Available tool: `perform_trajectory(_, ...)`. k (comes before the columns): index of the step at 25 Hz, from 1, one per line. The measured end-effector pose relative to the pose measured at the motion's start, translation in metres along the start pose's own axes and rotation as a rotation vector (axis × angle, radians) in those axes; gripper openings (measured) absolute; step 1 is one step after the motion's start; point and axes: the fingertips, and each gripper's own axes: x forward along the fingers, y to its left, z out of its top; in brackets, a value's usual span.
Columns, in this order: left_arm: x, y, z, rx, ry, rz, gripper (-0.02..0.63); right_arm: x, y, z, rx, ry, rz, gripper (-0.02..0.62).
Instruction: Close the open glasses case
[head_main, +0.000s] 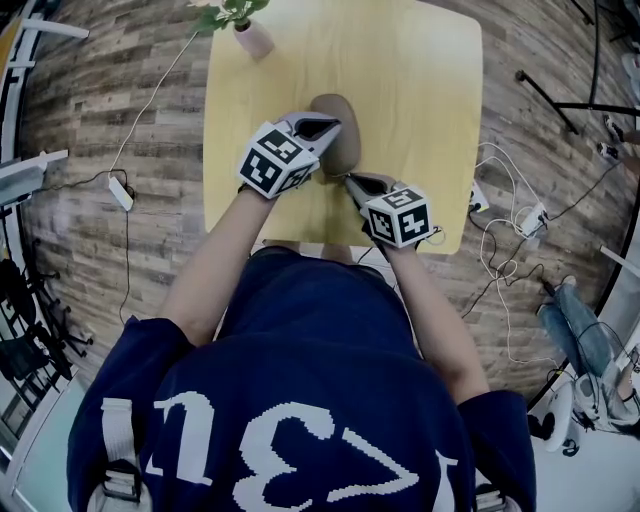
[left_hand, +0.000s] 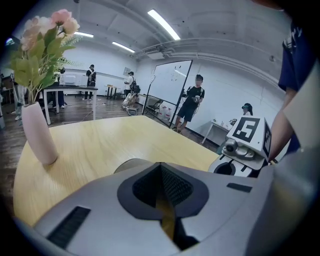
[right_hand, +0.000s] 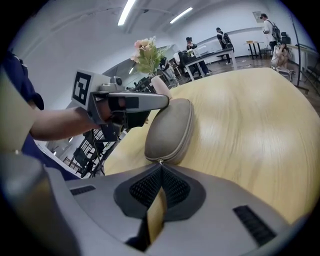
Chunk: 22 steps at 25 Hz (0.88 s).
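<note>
step: zipping the case shut, as I judge it; the lid is already down on the base, so only the zip seems left
case: grey-brown oval shell lying on the table near the person's edge, long axis running away from them; I cannot tell whether the seam's teeth are joined all the way round
pull: small metal piece at the case's near end, right at the right gripper's tips
right gripper: jaws together with no gap showing; the tips touch the near end of the case and seem to pinch the pull
left gripper: jaws together with nothing between them; it comes in from the left and lies on the far half of the lid, touching it
how to: hold the lid flat with the left gripper so the case neither slides nor gapes; draw the pull along the seam, low and in line with the teeth; follow the curve round the end instead of tugging straight; go slowly at the bend
risk: the pull is thin and may slip from the tips; an upward tug would lift the near end; a left gripper too close to the seam would block the slider's path
vase: holds flowers at the table's far left, well apart from the case and out of the way
</note>
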Motion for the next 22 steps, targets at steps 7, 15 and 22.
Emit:
perform_trajectory(7, 0.003, -0.005, 0.000, 0.024, 0.011, -0.011, 0.012, -0.012, -0.018, -0.001, 0.009, 0.003, -0.053, 0.021)
perform_trajectory(15, 0.002, -0.007, 0.000, 0.021, 0.020, -0.027, 0.012, -0.016, -0.048, 0.019, -0.057, 0.026, -0.119, 0.022)
perform_trajectory(22, 0.003, -0.005, 0.000, 0.012, 0.016, -0.019, 0.012, -0.004, -0.067, 0.051, -0.186, 0.043, -0.146, 0.022)
